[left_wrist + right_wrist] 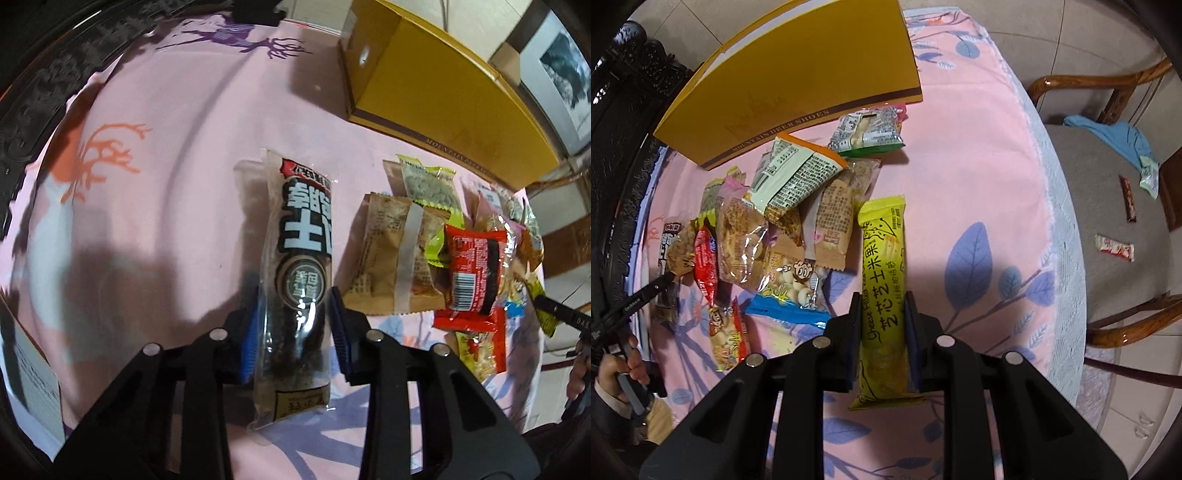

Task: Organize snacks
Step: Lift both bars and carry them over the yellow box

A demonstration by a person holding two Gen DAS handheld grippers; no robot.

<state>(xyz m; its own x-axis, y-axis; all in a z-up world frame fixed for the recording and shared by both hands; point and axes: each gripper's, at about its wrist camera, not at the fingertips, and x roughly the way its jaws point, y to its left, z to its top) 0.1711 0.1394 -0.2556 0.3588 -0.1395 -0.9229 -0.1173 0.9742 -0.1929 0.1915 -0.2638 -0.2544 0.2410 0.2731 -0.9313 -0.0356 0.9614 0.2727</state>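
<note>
A long dark snack pack (pixel 299 229) with white lettering lies lengthwise on the pink tablecloth (pixel 166 184). My left gripper (pixel 295 299) points down over its near half, and both blue pads (pixel 251 332) press on its sides. In the right wrist view a yellow cheese snack bar (pixel 882 251) lies between the fingers of my right gripper (pixel 882 299), which is shut on its near half. A pile of mixed snack packs (pixel 768 221) lies between the two grippers; in the left wrist view this pile (pixel 469 266) is to the right of the dark pack.
A yellow shoebox (pixel 798 74) stands behind the pile, and the same shoebox (pixel 424 85) shows at the back right. A wooden chair (pixel 1108 221) with small packets and a blue cloth is beyond the table's right edge. A hand (pixel 613 373) grips the left tool.
</note>
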